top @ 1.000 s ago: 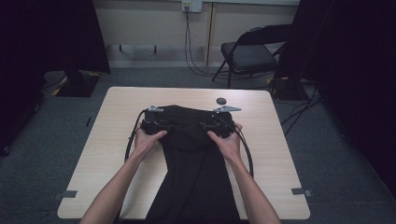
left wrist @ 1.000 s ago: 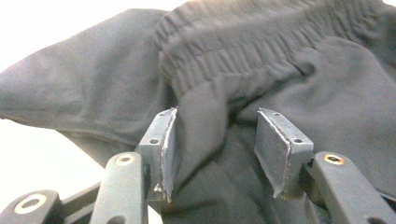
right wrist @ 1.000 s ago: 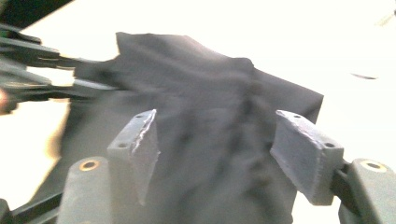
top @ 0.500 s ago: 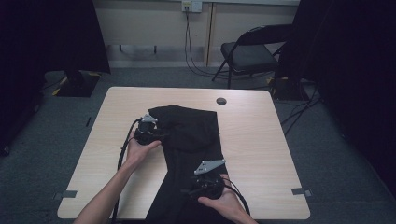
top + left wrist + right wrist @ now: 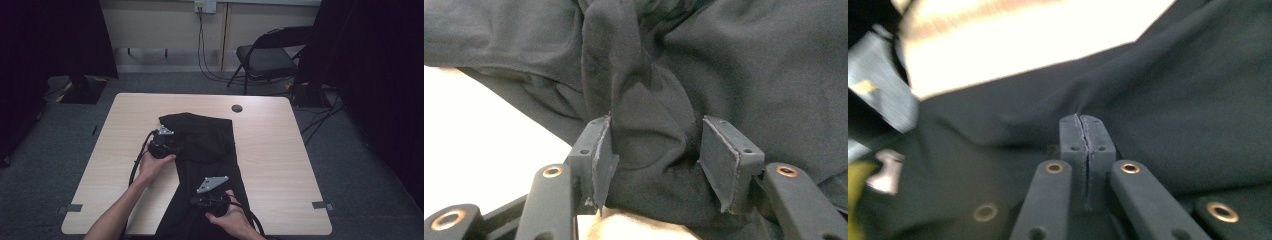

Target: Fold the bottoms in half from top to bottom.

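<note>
Jaws pressed together, the right gripper [image 5: 1083, 131] has just been closing and pinches a fold of the black garment [image 5: 207, 150], near the person's edge of the table [image 5: 280, 150]. The left gripper [image 5: 655, 150] stands with jaws spread around a bunched ridge of the same cloth, one pad against it, at the garment's left side. The garment lies down the middle of the table, its lower end reaching the near edge.

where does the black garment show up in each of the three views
High view: black garment lies down the table's middle, from near the far edge to the near edge.
Left gripper view: a bunched fold sits between the jaws.
Right gripper view: it covers the lower half.
Shared landmark: the pale wooden table.
</note>
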`<action>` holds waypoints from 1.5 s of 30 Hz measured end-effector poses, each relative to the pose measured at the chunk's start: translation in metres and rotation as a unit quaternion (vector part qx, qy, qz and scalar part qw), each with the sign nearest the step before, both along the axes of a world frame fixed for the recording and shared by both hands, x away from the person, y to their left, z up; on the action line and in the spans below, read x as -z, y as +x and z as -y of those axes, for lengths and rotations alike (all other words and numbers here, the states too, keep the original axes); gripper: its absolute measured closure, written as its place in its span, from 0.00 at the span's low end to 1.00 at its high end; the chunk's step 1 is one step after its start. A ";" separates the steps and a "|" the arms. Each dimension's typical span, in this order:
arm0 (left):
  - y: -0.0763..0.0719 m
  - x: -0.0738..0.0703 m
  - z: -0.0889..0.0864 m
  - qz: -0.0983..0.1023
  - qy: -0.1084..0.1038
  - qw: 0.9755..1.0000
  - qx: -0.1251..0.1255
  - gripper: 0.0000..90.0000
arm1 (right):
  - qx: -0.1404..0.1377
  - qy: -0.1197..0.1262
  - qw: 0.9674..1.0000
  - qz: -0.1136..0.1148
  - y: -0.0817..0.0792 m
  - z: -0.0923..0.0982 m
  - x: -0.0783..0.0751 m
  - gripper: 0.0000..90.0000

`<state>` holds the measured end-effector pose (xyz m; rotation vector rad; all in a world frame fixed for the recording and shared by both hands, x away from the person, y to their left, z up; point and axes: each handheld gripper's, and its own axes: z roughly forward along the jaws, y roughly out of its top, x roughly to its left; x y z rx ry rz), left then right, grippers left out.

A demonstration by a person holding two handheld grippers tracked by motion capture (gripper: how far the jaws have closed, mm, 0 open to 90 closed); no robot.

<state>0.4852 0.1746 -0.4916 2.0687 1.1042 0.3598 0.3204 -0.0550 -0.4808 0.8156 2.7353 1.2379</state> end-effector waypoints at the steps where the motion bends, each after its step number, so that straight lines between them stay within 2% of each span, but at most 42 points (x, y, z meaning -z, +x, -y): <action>1: 0.001 0.000 -0.001 -0.004 -0.004 1.000 -0.004 0.52 | 0.004 0.025 1.000 -0.003 0.001 0.007 -0.012 1.00; 2: 0.001 0.001 -0.001 -0.006 -0.006 1.000 -0.008 0.52 | 0.004 0.025 1.000 -0.003 0.001 0.007 -0.012 1.00; 3: 0.002 -0.001 0.001 -0.007 0.003 1.000 -0.007 0.52 | 0.013 0.055 0.998 -0.010 0.004 0.019 -0.028 1.00; 5: 0.002 -0.002 0.002 -0.011 0.006 1.000 -0.008 0.52 | 0.027 0.078 0.997 -0.005 0.007 0.034 -0.044 1.00; 6: 0.002 -0.002 0.002 -0.011 0.006 1.000 -0.008 0.53 | 0.027 0.078 0.997 -0.005 0.007 0.034 -0.044 1.00; 7: 0.003 -0.002 0.002 -0.012 0.006 1.000 -0.008 0.53 | 0.044 0.085 0.995 0.004 0.010 0.049 -0.056 1.00; 8: 0.003 -0.002 0.002 -0.012 0.006 1.000 -0.008 0.53 | 0.048 0.087 0.995 0.000 0.011 0.057 -0.059 1.00; 10: 0.003 -0.002 0.002 -0.011 0.006 1.000 -0.008 0.53 | 0.054 0.082 0.995 0.004 0.013 0.063 -0.061 1.00; 11: 0.003 -0.002 0.002 -0.011 0.006 1.000 -0.008 0.53 | 0.062 0.081 0.995 0.002 0.013 0.074 -0.060 0.99; 14: 0.003 -0.002 0.002 -0.012 0.008 1.000 -0.008 0.53 | 0.070 0.032 0.997 0.012 0.008 0.081 -0.049 0.98; 15: 0.003 -0.002 0.002 -0.012 0.008 1.000 -0.008 0.53 | 0.070 0.032 0.997 0.012 0.008 0.081 -0.049 0.98; 16: 0.003 -0.002 0.003 -0.012 0.007 1.000 -0.011 0.53 | 0.081 0.011 0.997 0.010 0.007 0.083 -0.043 0.99; 17: 0.003 -0.002 0.003 -0.011 0.010 1.000 -0.010 0.53 | 0.102 -0.025 0.994 0.011 0.009 0.090 -0.032 0.99; 18: 0.003 -0.002 0.003 -0.011 0.009 1.000 -0.011 0.53 | 0.121 -0.039 0.992 0.021 0.012 0.094 -0.028 0.99; 20: 0.004 -0.001 0.003 -0.010 0.007 1.000 -0.012 0.53 | 0.126 -0.037 0.991 0.012 0.016 0.098 -0.025 0.99; 21: 0.004 -0.001 0.003 -0.009 0.006 1.000 -0.014 0.53 | 0.159 -0.030 0.986 0.030 0.023 0.105 -0.029 1.00; 22: 0.004 -0.001 0.003 -0.009 0.007 1.000 -0.013 0.53 | 0.161 -0.010 0.987 0.019 0.027 0.109 -0.032 0.99; 23: 0.004 -0.001 0.003 -0.009 0.007 1.000 -0.013 0.53 | 0.161 -0.010 0.987 0.019 0.027 0.109 -0.032 0.99; 24: 0.005 -0.001 0.002 -0.010 0.007 1.000 -0.012 0.53 | 0.142 -0.003 0.990 0.001 0.032 0.110 -0.034 0.99; 25: 0.005 -0.002 0.003 -0.011 0.009 1.000 -0.012 0.53 | 0.134 -0.014 0.991 0.004 0.032 0.108 -0.031 0.97; 27: 0.005 -0.002 0.003 -0.013 0.009 1.000 -0.012 0.53 | 0.111 -0.017 0.994 0.002 0.028 0.104 -0.025 0.83; 28: 0.005 -0.002 0.003 -0.013 0.009 1.000 -0.012 0.53 | 0.111 -0.017 0.994 0.002 0.028 0.104 -0.025 0.83; 29: 0.006 -0.002 0.003 -0.013 0.009 1.000 -0.012 0.53 | 0.134 -0.007 0.991 0.030 0.025 0.102 -0.027 0.64; 30: 0.006 -0.001 0.003 -0.011 0.008 1.000 -0.011 0.53 | 0.134 -0.007 0.991 0.030 0.025 0.102 -0.027 0.64; 31: 0.009 -0.001 0.003 -0.009 0.004 1.000 -0.014 0.53 | 0.146 0.017 0.989 0.033 0.031 0.103 -0.033 0.59; 32: 0.009 -0.001 0.003 -0.009 0.004 1.000 -0.014 0.53 | 0.146 0.017 0.989 0.033 0.031 0.103 -0.033 0.59; 33: 0.012 -0.001 0.005 -0.008 0.006 1.000 -0.017 0.53 | 0.144 0.021 0.989 0.039 0.042 0.100 -0.036 0.59; 35: 0.014 -0.001 0.007 -0.010 0.008 1.000 -0.017 0.53 | 0.145 0.025 0.988 0.037 0.056 0.092 -0.032 0.59; 36: 0.017 -0.001 0.007 -0.011 0.009 1.000 -0.017 0.53 | 0.145 0.025 0.988 0.037 0.056 0.092 -0.032 0.59; 37: 0.019 -0.001 0.007 -0.011 0.001 1.000 -0.019 0.53 | 0.139 0.011 0.990 0.033 0.067 0.081 -0.023 0.61; 38: 0.019 -0.001 0.007 -0.011 0.001 1.000 -0.019 0.53 | 0.139 0.011 0.990 0.033 0.067 0.081 -0.023 0.61; 39: 0.019 0.000 0.007 -0.007 -0.001 1.000 -0.018 0.54 | 0.128 -0.008 0.991 0.026 0.072 0.071 -0.013 0.62; 40: 0.018 0.001 0.007 -0.004 -0.005 1.000 -0.014 0.54 | 0.128 -0.008 0.991 0.026 0.072 0.071 -0.013 0.62; 41: 0.017 0.002 0.005 0.002 -0.010 1.000 -0.007 0.56 | 0.121 -0.032 0.991 0.036 0.070 0.064 -0.006 0.63; 44: 0.016 0.003 0.004 0.004 -0.012 1.000 -0.005 0.57 | 0.114 -0.039 0.992 0.028 0.067 0.062 0.001 0.61; 45: 0.015 0.003 0.004 0.006 -0.012 1.000 -0.005 0.57 | 0.110 -0.053 0.992 0.035 0.058 0.060 0.008 0.58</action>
